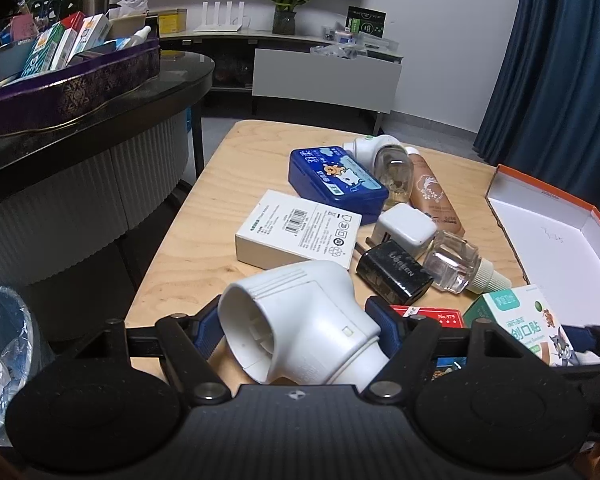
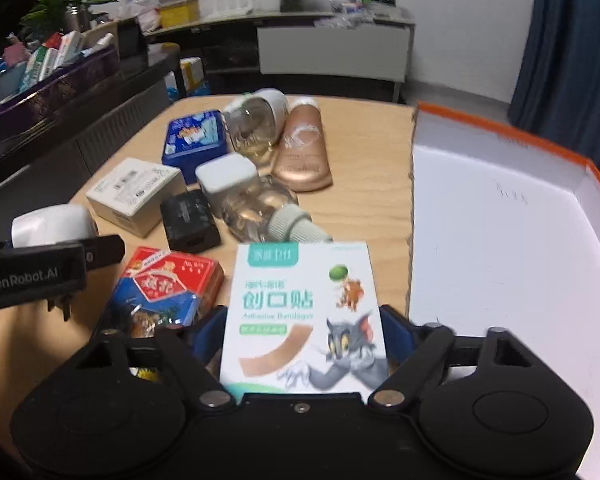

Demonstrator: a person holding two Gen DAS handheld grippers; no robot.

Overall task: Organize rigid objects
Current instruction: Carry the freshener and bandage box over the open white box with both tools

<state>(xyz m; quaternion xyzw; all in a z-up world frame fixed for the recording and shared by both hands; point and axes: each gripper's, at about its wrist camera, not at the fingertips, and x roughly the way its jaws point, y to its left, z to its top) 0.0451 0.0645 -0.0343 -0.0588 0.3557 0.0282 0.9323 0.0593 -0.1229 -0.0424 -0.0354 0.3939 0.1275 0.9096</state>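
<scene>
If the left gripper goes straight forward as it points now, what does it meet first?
Probably the white barcode box. The left gripper, shut on the white plug-in device, points at it, with the black charger slightly right. Depth is uncertain.

The matte black plastic left gripper (image 1: 296,328) has blue finger pads (image 1: 382,318) and silver pivot screws. The matching black right gripper (image 2: 304,324) looks identical. White "GenRobot.AI" lettering marks the left one's side.

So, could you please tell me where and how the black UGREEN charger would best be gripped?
Probably across the two long flat sides of the black UGREEN charger, coming straight down from above. It lies flat on the wooden table, with the white charger and the clear bottle crowding its far end, so grip nearer the free end.
</scene>
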